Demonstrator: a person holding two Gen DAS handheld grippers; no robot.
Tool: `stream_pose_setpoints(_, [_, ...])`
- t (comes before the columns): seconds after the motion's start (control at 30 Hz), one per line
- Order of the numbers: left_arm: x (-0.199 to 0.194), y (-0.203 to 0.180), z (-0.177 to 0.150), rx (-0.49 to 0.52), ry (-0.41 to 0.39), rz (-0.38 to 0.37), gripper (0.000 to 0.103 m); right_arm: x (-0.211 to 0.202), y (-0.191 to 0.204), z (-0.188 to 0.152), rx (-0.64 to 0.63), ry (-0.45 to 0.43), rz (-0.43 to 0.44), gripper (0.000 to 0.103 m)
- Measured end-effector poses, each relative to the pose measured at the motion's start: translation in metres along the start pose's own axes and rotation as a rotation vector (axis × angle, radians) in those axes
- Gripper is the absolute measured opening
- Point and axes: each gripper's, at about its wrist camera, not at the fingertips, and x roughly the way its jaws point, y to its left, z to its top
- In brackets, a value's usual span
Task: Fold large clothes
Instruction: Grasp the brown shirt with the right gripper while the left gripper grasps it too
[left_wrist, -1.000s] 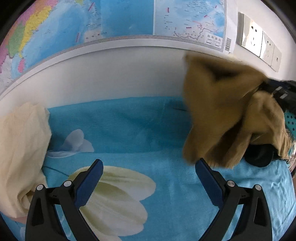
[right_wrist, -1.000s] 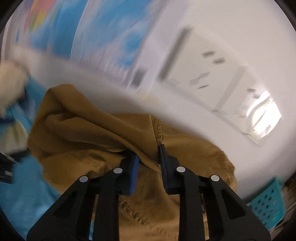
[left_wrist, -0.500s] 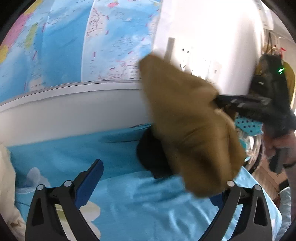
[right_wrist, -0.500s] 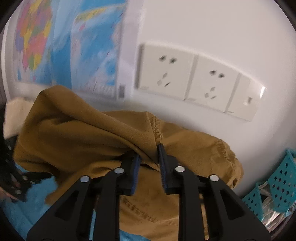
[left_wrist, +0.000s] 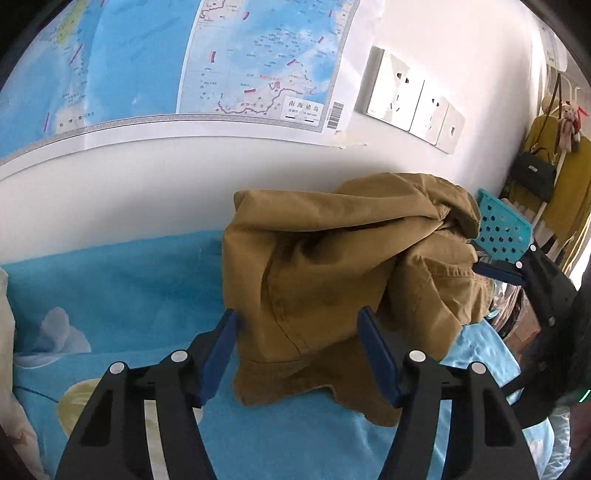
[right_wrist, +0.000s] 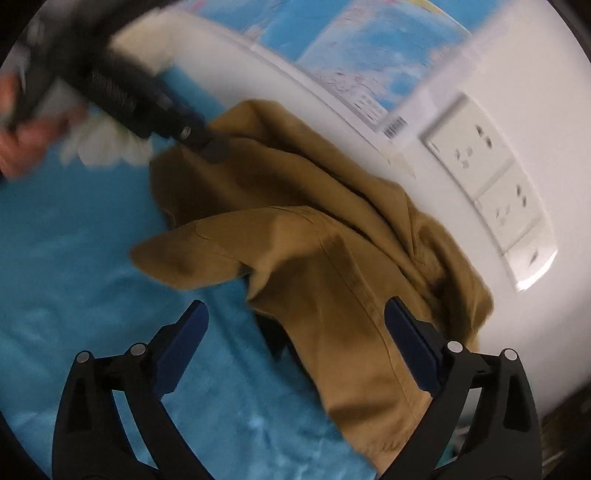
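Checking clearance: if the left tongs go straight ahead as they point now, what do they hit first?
Most likely the mustard-brown garment: it hangs right between the open left tongs, with the white wall behind it. Exact depth is unclear.

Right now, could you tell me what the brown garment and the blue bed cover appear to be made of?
Brown garment: probably heavy woven cotton, matte; it shows stitched seams and holds stiff, broad folds. Blue bed cover: looks like soft, fuzzy fabric, matte, with a printed white flower; the exact fibre is unclear.
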Motion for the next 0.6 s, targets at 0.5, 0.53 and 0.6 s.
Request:
stream_pose_setpoints(0.5, [-0.046, 0.025, 0.027, 0.102, -0.120, 0.137, 0.076, -0.081, -0.119, 0.017, 0.476, -0.225, 0.047, 0.007])
stream_pose_setpoints(0.53, [-0.050, 0.021, 0.030, 0.134, -0.137, 0.143, 0.076, -0.095, -0.134, 0.011, 0.528, -0.250, 0.053, 0.007])
stream_pose_setpoints(0.6, [-0.058, 0.002, 0.036, 0.240, -0.184, 0.119, 0.081, -0.123, -0.165, 0.001, 0.614, -0.280, 0.045, 0.006])
